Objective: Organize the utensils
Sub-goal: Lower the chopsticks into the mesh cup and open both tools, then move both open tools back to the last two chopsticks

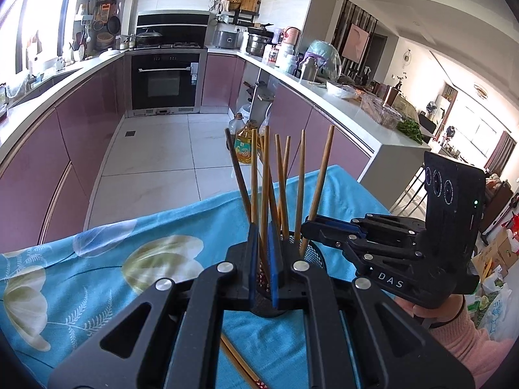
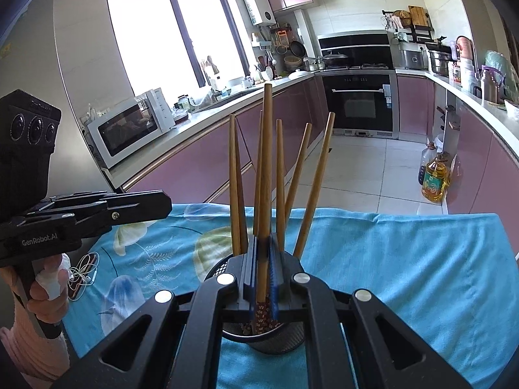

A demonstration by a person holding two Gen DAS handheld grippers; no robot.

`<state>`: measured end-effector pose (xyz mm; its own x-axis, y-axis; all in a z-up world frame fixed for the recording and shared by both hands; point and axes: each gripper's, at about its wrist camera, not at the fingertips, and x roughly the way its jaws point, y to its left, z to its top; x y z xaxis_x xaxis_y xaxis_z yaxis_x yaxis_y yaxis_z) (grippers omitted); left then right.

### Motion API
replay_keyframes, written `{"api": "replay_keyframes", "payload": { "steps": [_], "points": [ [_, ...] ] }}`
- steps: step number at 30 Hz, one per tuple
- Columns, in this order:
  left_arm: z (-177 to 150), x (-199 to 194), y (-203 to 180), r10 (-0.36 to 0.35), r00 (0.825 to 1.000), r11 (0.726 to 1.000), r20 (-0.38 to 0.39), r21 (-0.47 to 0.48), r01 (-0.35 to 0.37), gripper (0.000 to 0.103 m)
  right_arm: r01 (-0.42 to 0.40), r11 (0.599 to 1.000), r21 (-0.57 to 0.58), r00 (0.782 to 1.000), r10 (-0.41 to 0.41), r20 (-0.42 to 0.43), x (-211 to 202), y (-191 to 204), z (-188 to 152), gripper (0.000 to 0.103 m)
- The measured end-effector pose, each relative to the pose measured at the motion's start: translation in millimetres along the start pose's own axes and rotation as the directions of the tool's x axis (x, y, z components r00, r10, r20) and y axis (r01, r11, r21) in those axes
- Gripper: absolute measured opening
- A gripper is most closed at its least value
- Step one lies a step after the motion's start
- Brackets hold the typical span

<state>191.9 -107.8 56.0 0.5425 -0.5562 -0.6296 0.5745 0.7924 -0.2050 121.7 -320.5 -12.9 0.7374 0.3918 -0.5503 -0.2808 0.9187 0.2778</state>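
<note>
In the right wrist view, the left gripper (image 2: 162, 206) is reaching in from the left edge of the frame, its body reading "GenRobot.AI", and its fingers are lying pressed together with nothing between them; a hand (image 2: 45, 282) with a white wrap on one finger is gripping its handle at lower left. Just right of that hand, a phone with white earphones (image 2: 82, 275) is lying on the blue floral cloth (image 2: 389, 259). At center, the right gripper (image 2: 263, 261) is pinching 1 wooden chopstick (image 2: 266, 162) between its blue pads (image 2: 275, 278), the stick standing nearly upright with its patterned end down inside the black mesh holder (image 2: 275, 340). Other chopsticks (image 2: 314, 181) are fanning out of the same holder, which is sitting on the cloth at lower center. In the left wrist view, the left gripper (image 1: 261, 253) is sitting at lower center with its blue pads (image 1: 274, 269) narrowly apart around chopsticks (image 1: 300, 178) standing in the mesh holder (image 1: 314, 256); I cannot tell whether they are actually clamping any. A loose chopstick pair (image 1: 241, 364) is lying flat on the cloth (image 1: 97, 275) at the bottom. At right, the right gripper (image 1: 306, 225), lettered "DAS", is reaching toward the holder.
</note>
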Motion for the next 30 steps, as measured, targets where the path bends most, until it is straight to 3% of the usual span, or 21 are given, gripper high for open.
{"api": "replay_keyframes", "payload": {
  "steps": [10, 15, 22, 27, 30],
  "points": [
    [-16, 17, 5, 0.002, 1.000, 1.000, -0.004, -0.018, -0.002, 0.007, 0.008, 1.000, 0.021, 1.000, -0.008, -0.003, 3, -4, 0, 0.009],
    [-27, 20, 7, 0.014, 1.000, 0.999, 0.005, -0.032, -0.014, 0.020, 0.006, 1.000, 0.024, 1.000, -0.006, 0.003, 1, -3, -3, 0.010],
    [-44, 8, 12, 0.069, 0.996, 0.997, 0.057, -0.036, -0.067, 0.040, -0.008, 1.000, 0.013, 1.000, 0.008, 0.029, -11, 4, -9, 0.021],
    [-58, -5, 16, 0.119, 0.990, 0.992, 0.077, -0.041, -0.116, 0.051, -0.055, 0.998, -0.037, 0.997, 0.057, 0.043, -28, 22, -20, 0.028],
    [-73, -9, 21, 0.155, 0.986, 0.988, 0.067, -0.038, -0.153, 0.060, -0.093, 0.992, -0.081, 0.995, 0.097, 0.038, -37, 34, -32, 0.037]
  ]
}}
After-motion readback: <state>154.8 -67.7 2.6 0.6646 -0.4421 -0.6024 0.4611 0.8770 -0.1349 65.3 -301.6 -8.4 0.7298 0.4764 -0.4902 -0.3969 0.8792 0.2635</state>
